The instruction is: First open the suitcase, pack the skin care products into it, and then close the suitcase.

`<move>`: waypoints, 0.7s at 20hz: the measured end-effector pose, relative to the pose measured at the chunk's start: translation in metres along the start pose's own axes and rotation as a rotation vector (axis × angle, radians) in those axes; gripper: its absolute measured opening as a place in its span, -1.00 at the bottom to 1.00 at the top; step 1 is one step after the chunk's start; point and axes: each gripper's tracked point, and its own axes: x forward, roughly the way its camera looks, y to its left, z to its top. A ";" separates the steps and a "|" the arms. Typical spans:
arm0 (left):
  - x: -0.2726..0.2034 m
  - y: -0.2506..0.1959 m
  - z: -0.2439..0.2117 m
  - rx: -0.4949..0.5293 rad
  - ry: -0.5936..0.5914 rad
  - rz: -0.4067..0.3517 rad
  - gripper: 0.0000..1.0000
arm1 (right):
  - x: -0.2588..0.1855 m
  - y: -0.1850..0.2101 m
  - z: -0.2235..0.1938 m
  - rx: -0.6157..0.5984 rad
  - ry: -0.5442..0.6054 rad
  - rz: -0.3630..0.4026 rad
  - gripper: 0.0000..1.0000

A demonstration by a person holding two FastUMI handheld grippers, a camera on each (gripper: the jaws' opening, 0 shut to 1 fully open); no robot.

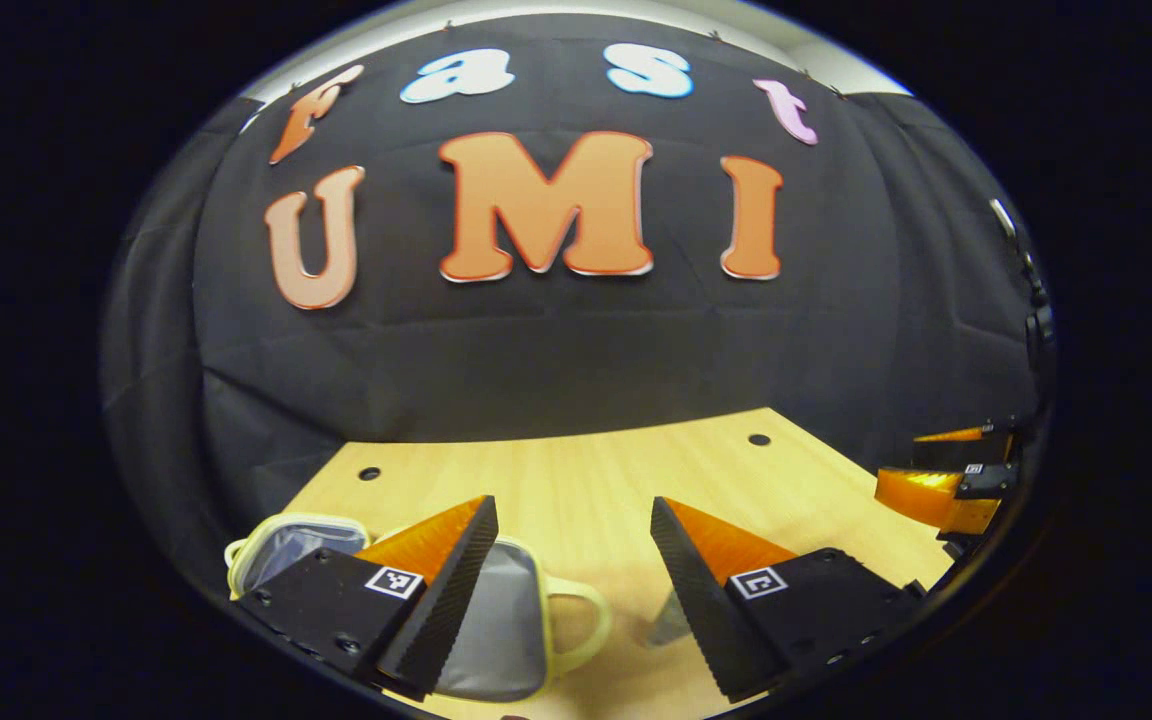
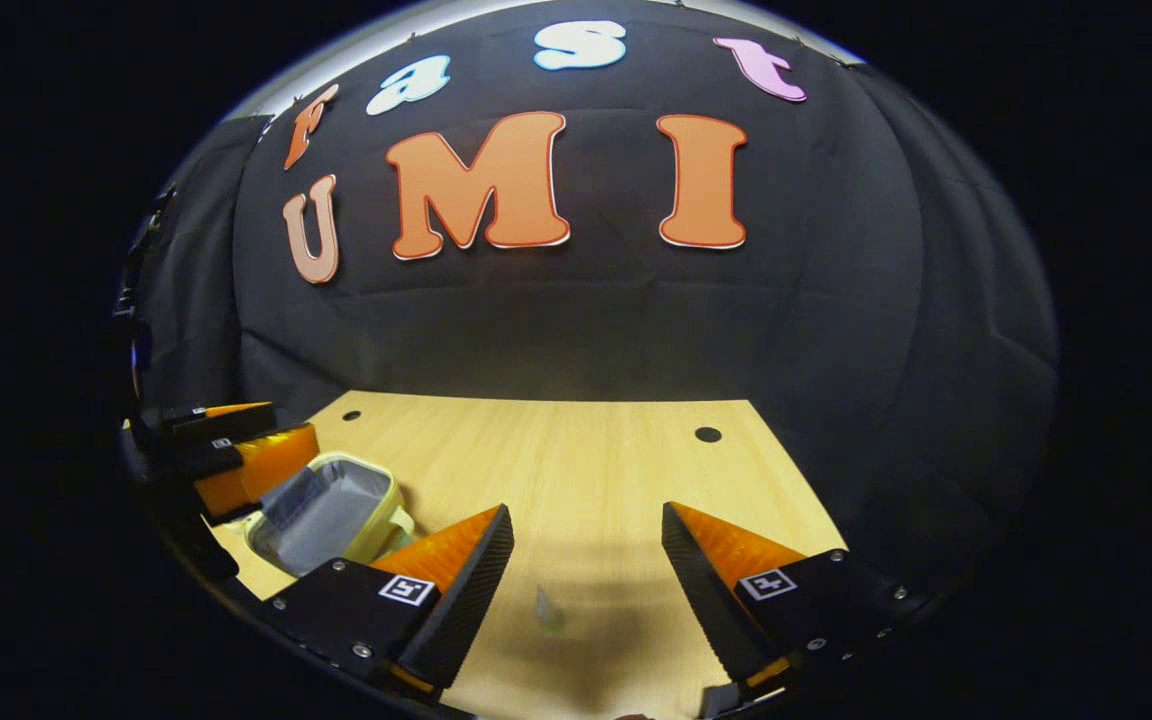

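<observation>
While both hover above the table, left gripper and right gripper gape wide.

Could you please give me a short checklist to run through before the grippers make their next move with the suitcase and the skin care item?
1. Suitcase lid open: ok, its grey lining faces up in both views.
2. Left gripper free: ok, fingers apart with nothing between them.
3. Right gripper free: ok, fingers apart and nothing held.
4. Skin care item located: ok, a small clear bottle stands on the table ahead of the right gripper.
5. Suitcase interior free of other items: cannot tell, the left gripper's finger covers part of it.
6. All products accounted for: cannot tell, the table's near edge is out of sight.
</observation>
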 end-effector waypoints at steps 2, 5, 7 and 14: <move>0.011 -0.023 -0.024 0.033 0.032 -0.020 0.90 | -0.006 -0.020 -0.010 0.004 0.011 -0.031 0.90; 0.026 -0.043 -0.058 0.038 0.086 -0.025 0.92 | -0.010 -0.045 -0.029 0.023 0.051 -0.065 0.89; 0.036 -0.050 -0.083 0.036 0.129 -0.019 0.92 | -0.010 -0.058 -0.041 0.021 0.076 -0.090 0.90; 0.061 -0.066 -0.163 0.016 0.246 -0.005 0.92 | 0.000 -0.069 -0.075 0.018 0.167 -0.092 0.90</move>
